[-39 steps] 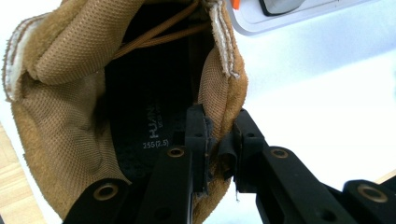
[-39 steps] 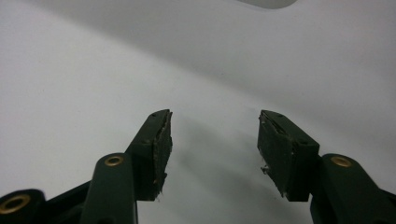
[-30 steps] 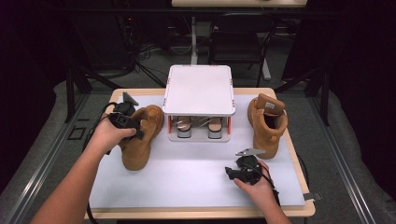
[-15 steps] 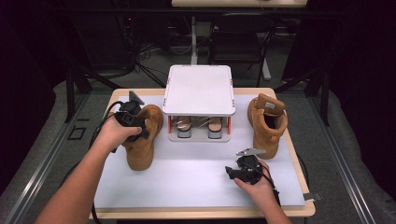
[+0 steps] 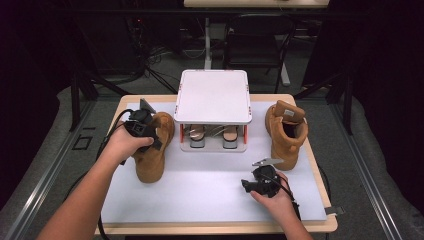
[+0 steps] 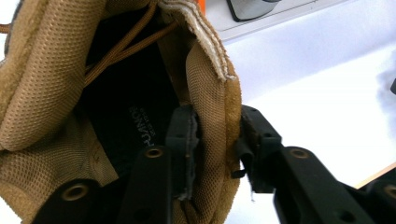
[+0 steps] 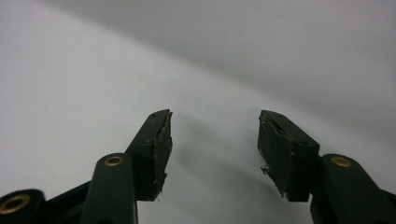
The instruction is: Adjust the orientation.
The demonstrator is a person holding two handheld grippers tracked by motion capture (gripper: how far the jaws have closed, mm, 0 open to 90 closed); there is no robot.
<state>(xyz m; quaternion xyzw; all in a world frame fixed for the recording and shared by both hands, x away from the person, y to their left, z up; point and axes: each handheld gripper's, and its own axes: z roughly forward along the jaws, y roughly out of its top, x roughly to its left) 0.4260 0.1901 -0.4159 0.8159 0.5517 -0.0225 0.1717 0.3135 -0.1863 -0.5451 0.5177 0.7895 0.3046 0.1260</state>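
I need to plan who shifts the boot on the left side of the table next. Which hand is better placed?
Left, probably. The left gripper straddles the collar of the left boot, jaws just opening. The right gripper hovers open over bare white tabletop, apart from both boots.

Left gripper [image 5: 141, 128] held up at table's left, forearm angled in from bottom edge; jaws just been opening, one inside and one outside boot collar [image 6: 212, 107], grip slackening; right gripper [image 5: 260, 181] low near front edge, hand behind it, jaws apart w/ nothing between.
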